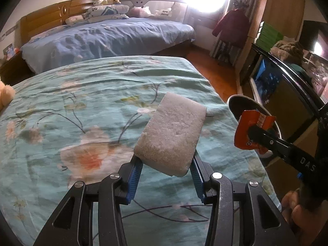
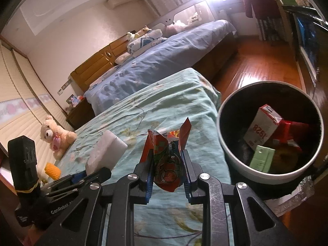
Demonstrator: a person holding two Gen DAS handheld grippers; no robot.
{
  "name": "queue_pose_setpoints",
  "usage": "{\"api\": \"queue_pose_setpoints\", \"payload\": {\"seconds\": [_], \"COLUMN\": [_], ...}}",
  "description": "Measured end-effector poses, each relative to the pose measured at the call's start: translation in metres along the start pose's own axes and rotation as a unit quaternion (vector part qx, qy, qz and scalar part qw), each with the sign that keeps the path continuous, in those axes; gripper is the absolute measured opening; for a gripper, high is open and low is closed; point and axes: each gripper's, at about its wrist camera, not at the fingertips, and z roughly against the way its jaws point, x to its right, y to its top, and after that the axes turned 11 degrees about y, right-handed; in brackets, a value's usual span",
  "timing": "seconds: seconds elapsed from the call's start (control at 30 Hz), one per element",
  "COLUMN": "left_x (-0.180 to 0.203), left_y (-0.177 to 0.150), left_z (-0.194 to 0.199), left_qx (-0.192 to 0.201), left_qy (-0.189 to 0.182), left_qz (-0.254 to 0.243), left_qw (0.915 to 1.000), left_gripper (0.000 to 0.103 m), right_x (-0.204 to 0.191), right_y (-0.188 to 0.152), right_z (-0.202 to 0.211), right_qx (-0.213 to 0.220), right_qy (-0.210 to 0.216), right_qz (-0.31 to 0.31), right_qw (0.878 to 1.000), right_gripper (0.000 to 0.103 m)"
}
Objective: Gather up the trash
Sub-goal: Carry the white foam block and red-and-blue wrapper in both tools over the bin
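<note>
Bedroom, floral teal bedspread (image 1: 82, 106) underneath. Foam block (image 1: 172, 135), frame centre, clamped in left claw (image 1: 167, 165); crumpled snack wrapper (image 2: 168, 155), lower centre, pinched in right claw (image 2: 168, 164). Both lifted, presumably bound for trash bin (image 2: 225, 110) at right, already holding cartons.

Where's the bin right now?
The bin sits low on the right in the right wrist view, beside the bed edge and just right of the right gripper, which holds a wrapper.
</note>
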Motion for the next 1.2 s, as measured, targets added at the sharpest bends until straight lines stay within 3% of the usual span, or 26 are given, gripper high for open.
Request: {"api": "queue_pose_setpoints", "payload": {"seconds": [1.2], "left_x": [0.075], "left_y": [0.011], "left_z": [-0.009], "left_qx": [-0.002], "left_qy": [-0.049], "left_qz": [-0.064], "left_qw": [0.9968], "left_gripper": [0.044], "right_x": [0.057], "right_y": [0.005], "right_z": [0.049], "right_qx": [0.033], "right_qy": [-0.056], "right_qz": [-0.030], "right_qw": [0.997], "right_gripper": [0.026]}}
